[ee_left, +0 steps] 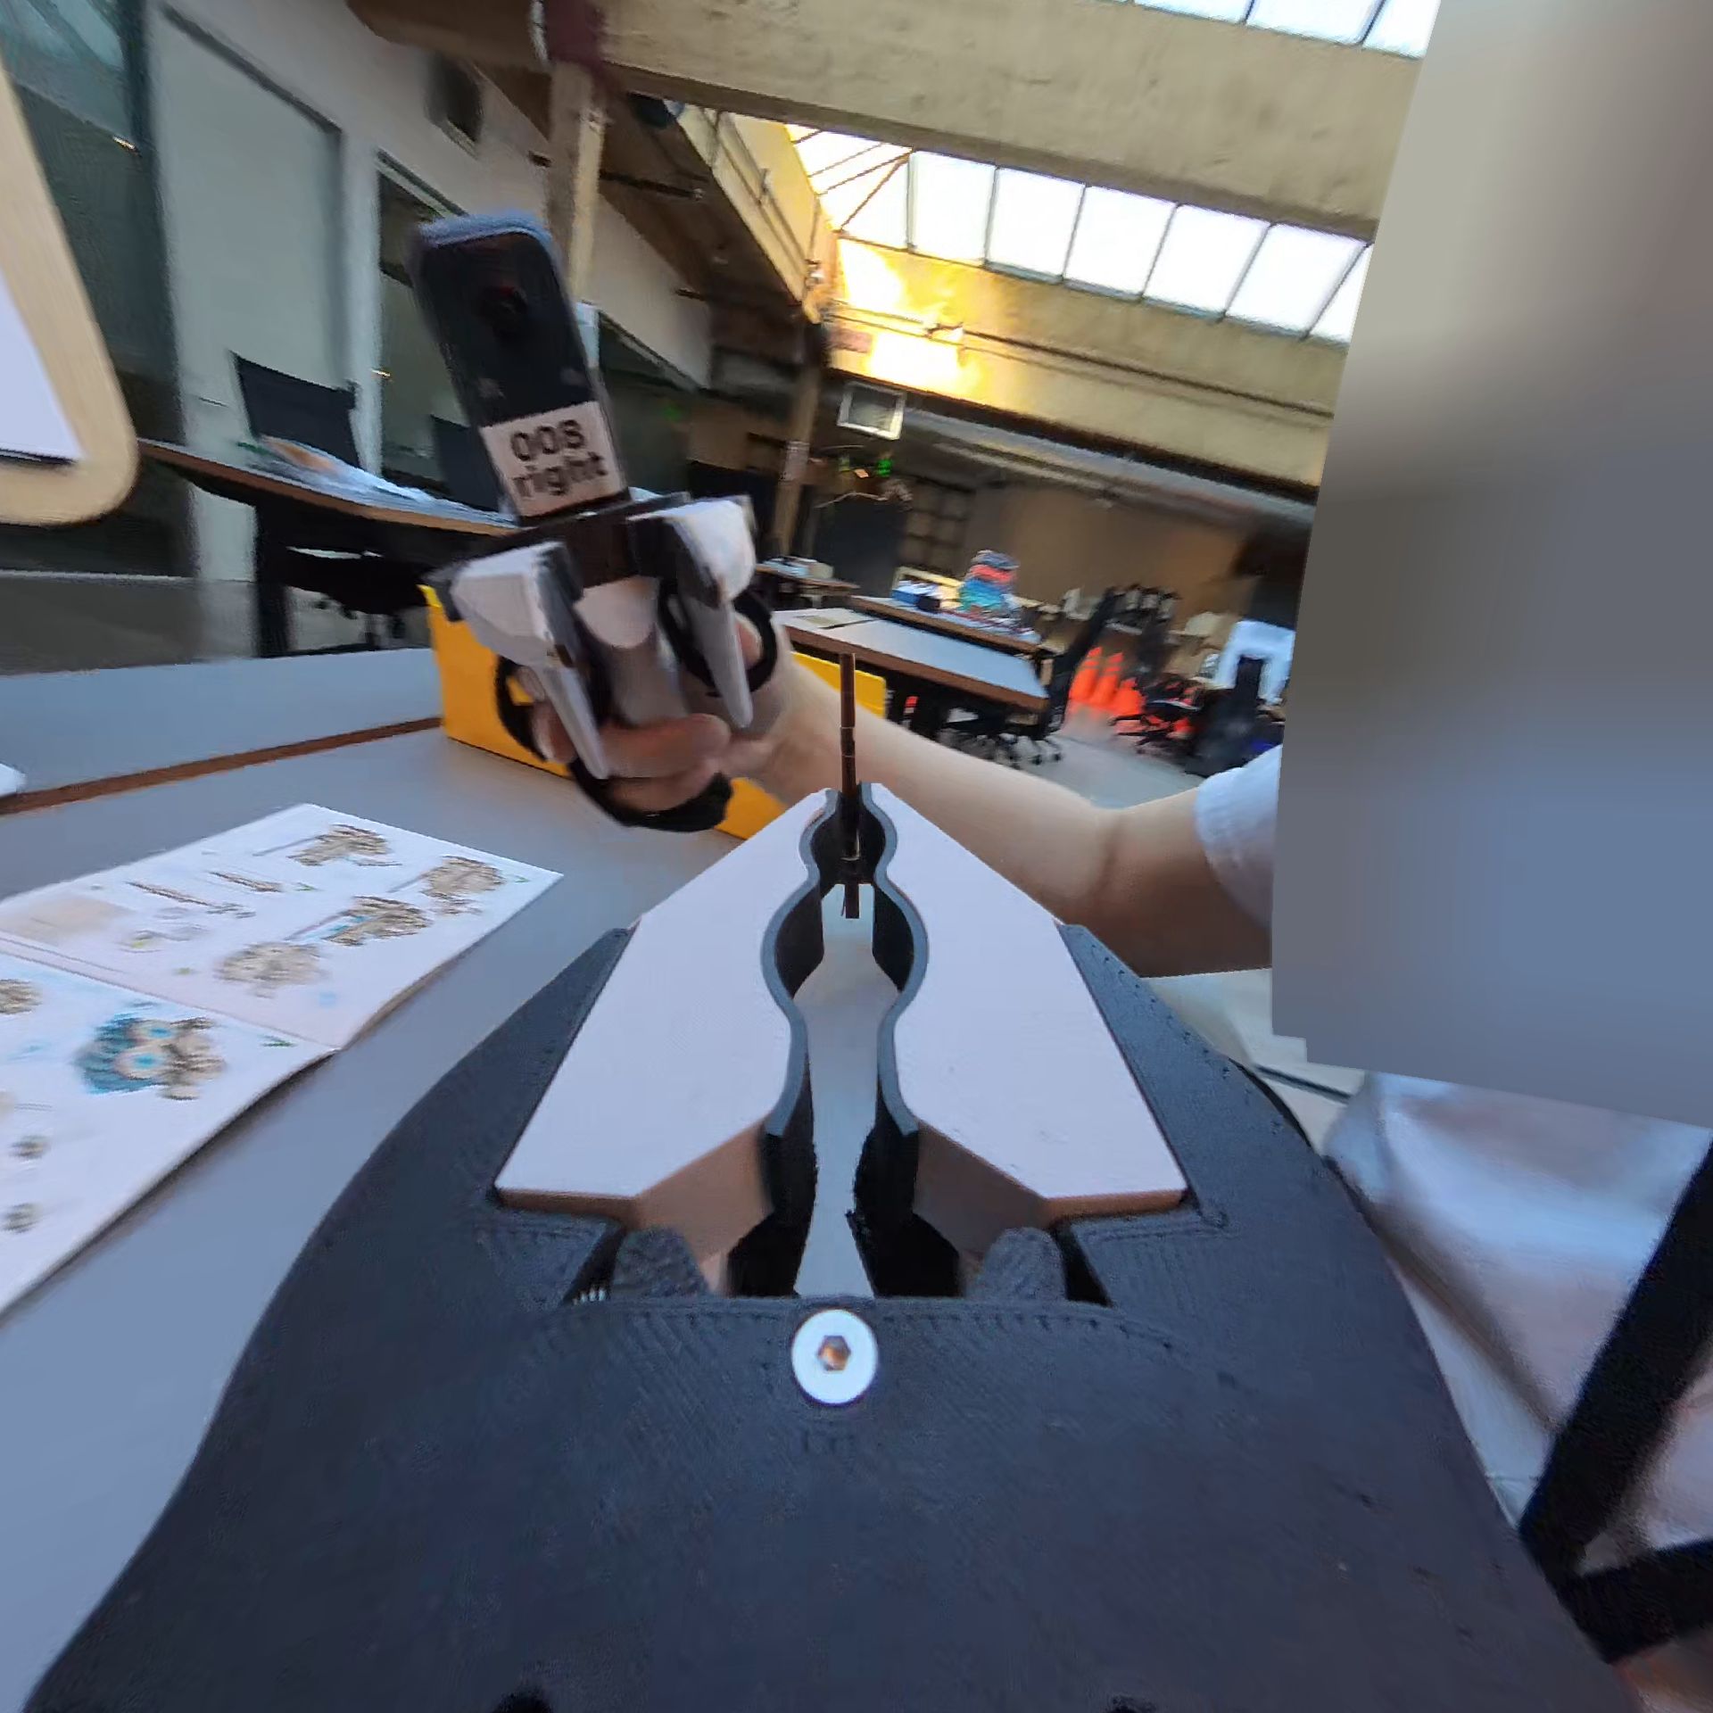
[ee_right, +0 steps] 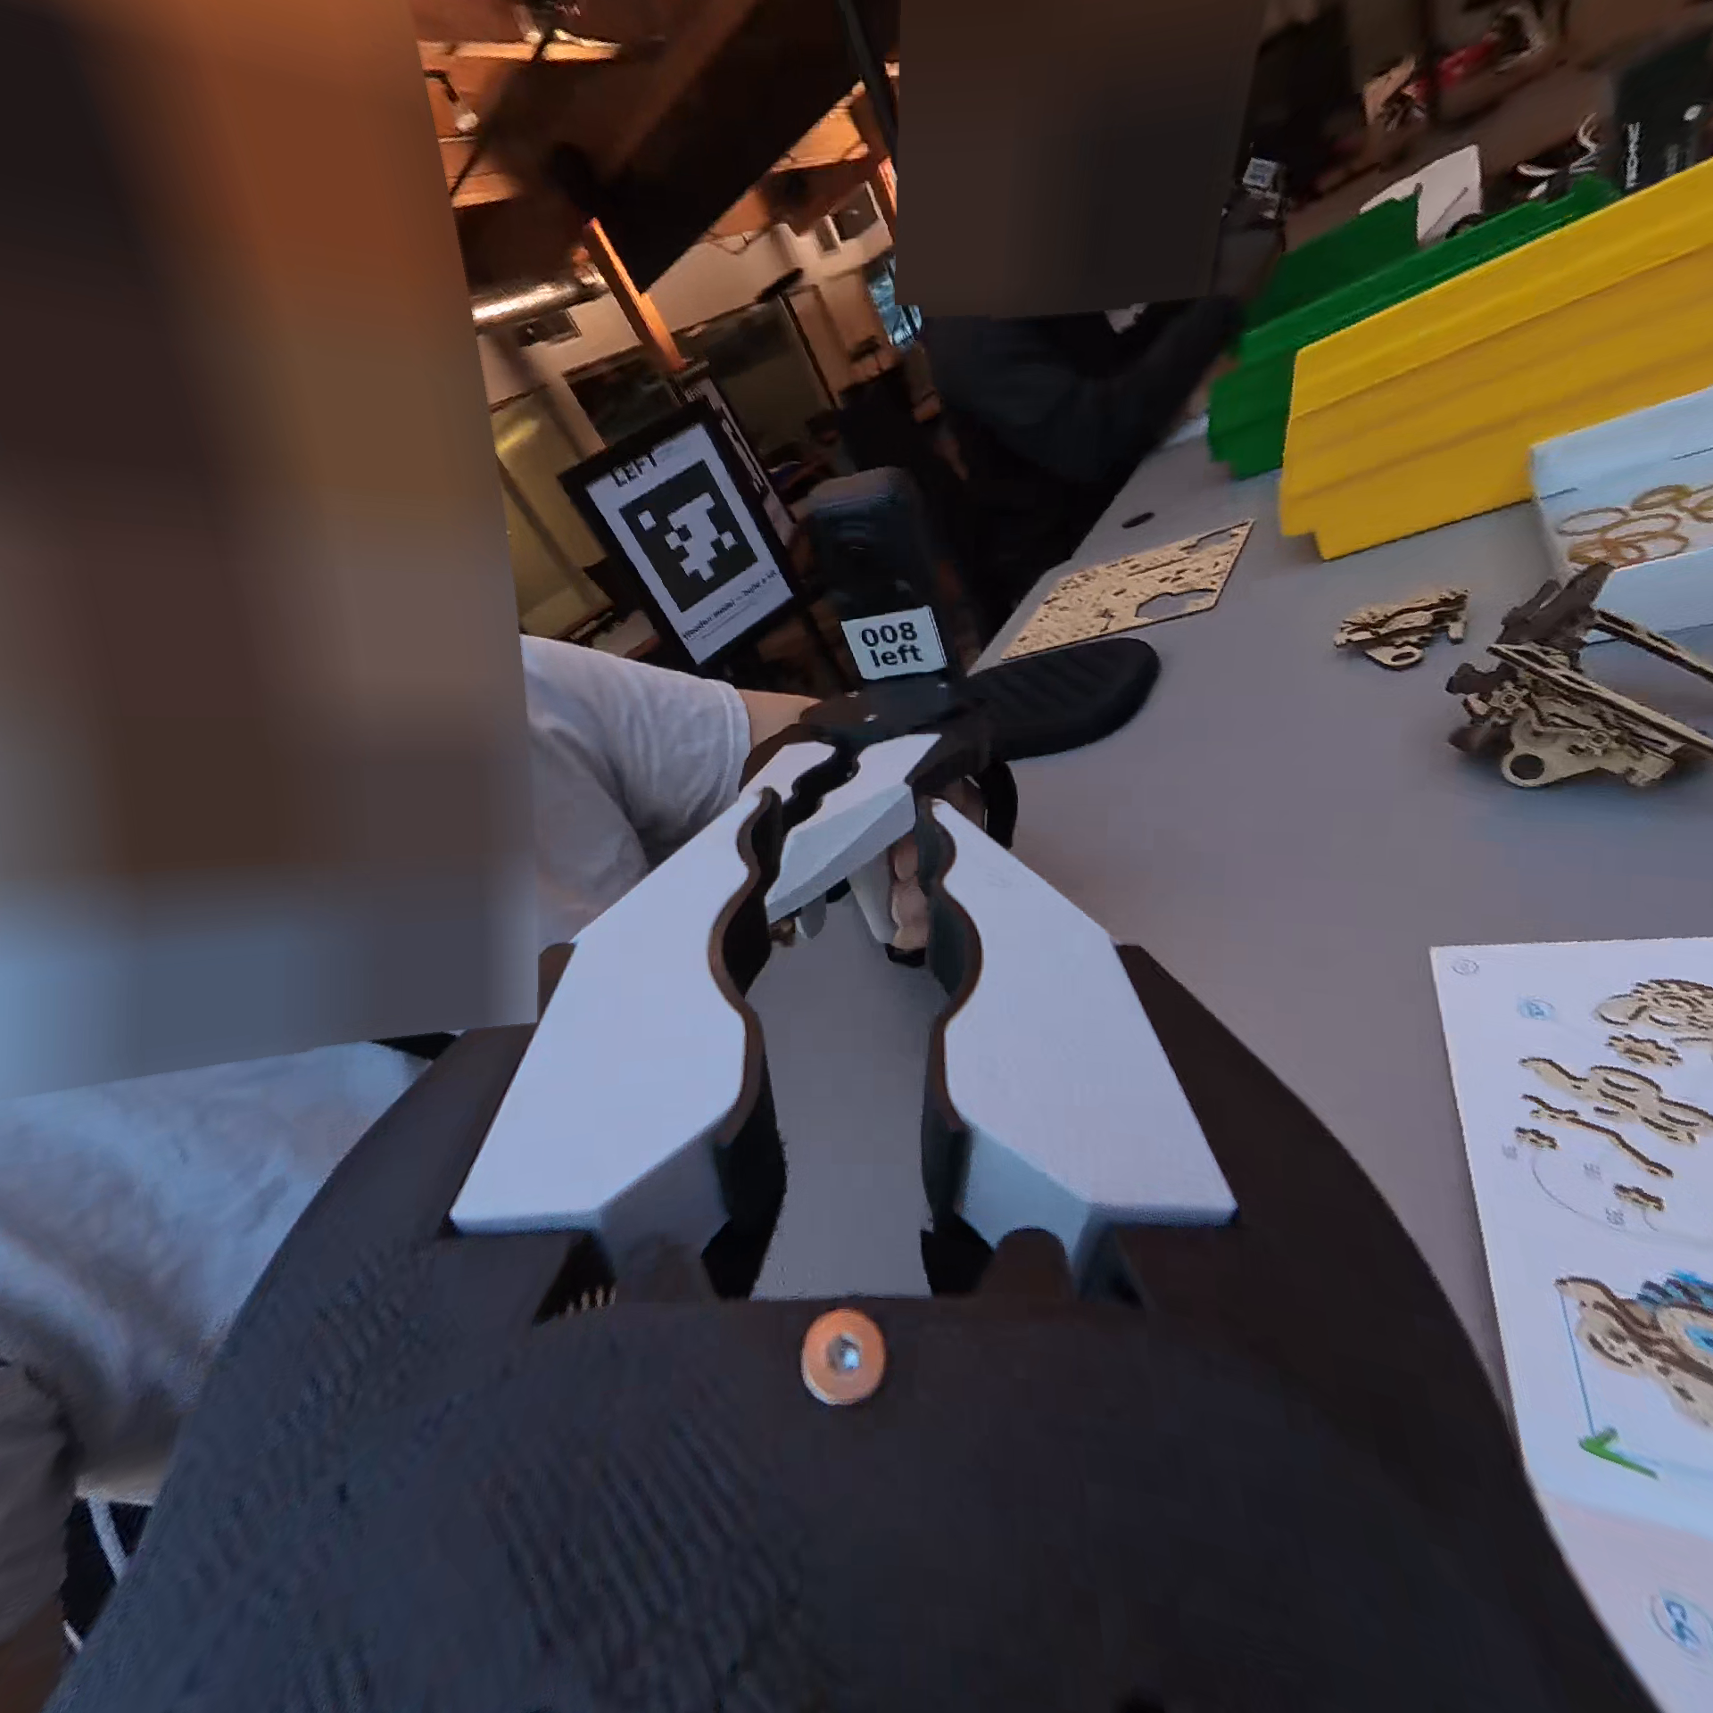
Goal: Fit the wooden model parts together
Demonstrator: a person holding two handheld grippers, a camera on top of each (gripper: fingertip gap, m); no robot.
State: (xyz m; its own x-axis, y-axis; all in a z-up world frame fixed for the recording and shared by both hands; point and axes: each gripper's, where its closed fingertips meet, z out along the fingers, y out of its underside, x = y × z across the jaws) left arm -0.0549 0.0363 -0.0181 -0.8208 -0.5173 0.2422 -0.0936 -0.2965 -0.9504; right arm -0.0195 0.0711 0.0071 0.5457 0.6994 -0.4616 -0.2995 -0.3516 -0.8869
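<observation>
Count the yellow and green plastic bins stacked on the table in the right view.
2: a yellow bin at the table's far right, and a green bin right behind it. More may sit beyond the frame edge.

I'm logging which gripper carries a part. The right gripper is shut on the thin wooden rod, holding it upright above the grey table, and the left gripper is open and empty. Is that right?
Not quite: the grippers are swapped. The left wrist view shows the left gripper shut on the thin wooden rod, upright above the grey table. The right wrist view shows the right gripper open and empty.
</observation>
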